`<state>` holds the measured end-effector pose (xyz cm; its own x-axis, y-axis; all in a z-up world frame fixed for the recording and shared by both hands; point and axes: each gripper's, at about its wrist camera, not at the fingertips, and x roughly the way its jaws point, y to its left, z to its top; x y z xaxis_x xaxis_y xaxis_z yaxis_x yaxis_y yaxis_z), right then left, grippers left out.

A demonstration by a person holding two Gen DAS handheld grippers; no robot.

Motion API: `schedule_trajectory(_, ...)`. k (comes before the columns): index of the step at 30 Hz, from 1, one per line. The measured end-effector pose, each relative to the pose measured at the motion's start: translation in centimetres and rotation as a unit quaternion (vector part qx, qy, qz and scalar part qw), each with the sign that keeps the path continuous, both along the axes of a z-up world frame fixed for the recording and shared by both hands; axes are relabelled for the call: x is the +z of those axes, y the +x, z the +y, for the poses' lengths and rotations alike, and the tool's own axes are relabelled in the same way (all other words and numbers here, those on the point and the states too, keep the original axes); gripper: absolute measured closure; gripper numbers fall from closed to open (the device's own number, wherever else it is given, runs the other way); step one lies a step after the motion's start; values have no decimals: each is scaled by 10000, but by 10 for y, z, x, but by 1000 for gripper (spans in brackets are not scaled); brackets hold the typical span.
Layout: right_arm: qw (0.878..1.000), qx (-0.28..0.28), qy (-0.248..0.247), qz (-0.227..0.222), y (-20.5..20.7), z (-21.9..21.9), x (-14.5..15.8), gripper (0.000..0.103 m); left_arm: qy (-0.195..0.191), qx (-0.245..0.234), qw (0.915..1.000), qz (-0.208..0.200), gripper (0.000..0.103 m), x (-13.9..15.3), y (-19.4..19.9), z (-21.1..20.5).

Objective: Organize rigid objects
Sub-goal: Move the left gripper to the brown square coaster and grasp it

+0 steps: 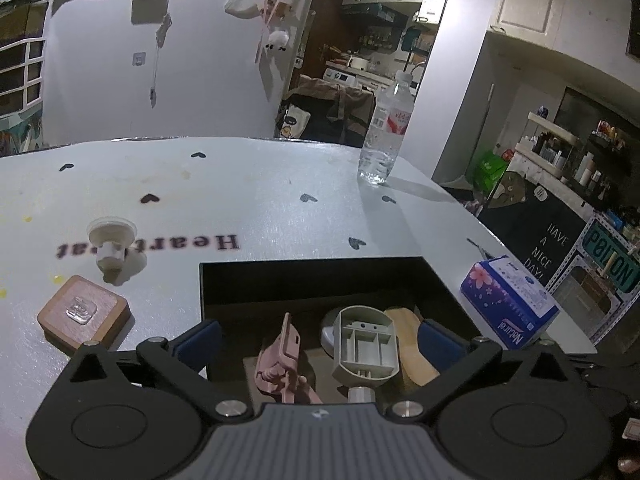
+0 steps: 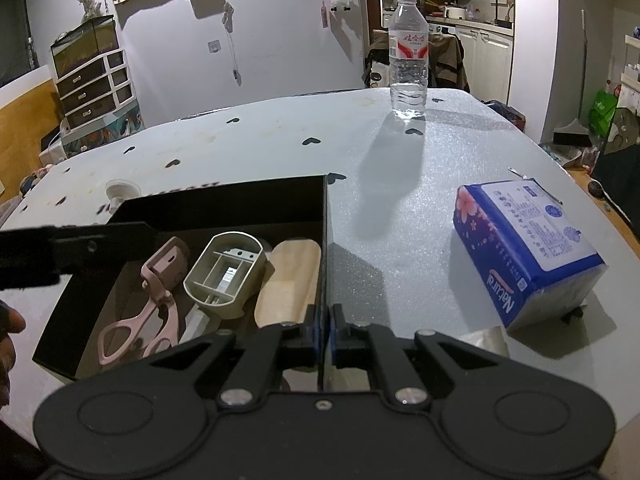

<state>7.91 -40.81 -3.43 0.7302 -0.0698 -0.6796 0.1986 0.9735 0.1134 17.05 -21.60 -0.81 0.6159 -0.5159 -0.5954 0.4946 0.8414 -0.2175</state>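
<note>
A black box (image 1: 312, 276) (image 2: 224, 204) on the table holds a pink clip tool (image 1: 282, 364) (image 2: 156, 300), a beige oval plastic part (image 1: 366, 344) (image 2: 224, 272) and a wooden piece (image 1: 412, 344) (image 2: 288, 280). My left gripper (image 1: 320, 344) is open and empty, hovering over the box; it also shows in the right wrist view (image 2: 76, 248). My right gripper (image 2: 325, 328) is shut on the box's right wall. A white suction hook (image 1: 111, 240) (image 2: 120, 192) and a wooden block with a clear hook (image 1: 82, 312) lie left of the box.
A water bottle (image 1: 386, 132) (image 2: 408, 56) stands at the far right of the white table (image 1: 260, 192) (image 2: 400, 184). A blue tissue pack (image 1: 508, 304) (image 2: 524, 248) lies right of the box, near the table edge.
</note>
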Motion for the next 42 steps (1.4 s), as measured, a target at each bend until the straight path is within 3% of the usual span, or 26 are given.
schedule_trajectory(9, 10000, -28, 38, -3, -2, -1, 0, 97, -217, 53, 9989, -414, 0, 14, -10, 16)
schedule_trajectory(25, 10000, -51, -14, 15, -1, 1, 0, 97, -480, 889, 9907, -907, 0, 20, -13, 95)
schedule_trajectory(30, 9999, -73, -29, 64, 2, 1, -1, 97, -155, 1224, 9881, -918, 0, 12, -6, 111)
schedule_trajectory(34, 9999, -79, -48, 98, 4, 2, -2, 97, 417, 1366, 9850, -966, 0, 3, 2, 116)
schedule_trajectory(42, 9998, -100, -58, 176, 9, 2, -4, 97, 1178, 647, 9886, -678, 0, -31, 30, 124)
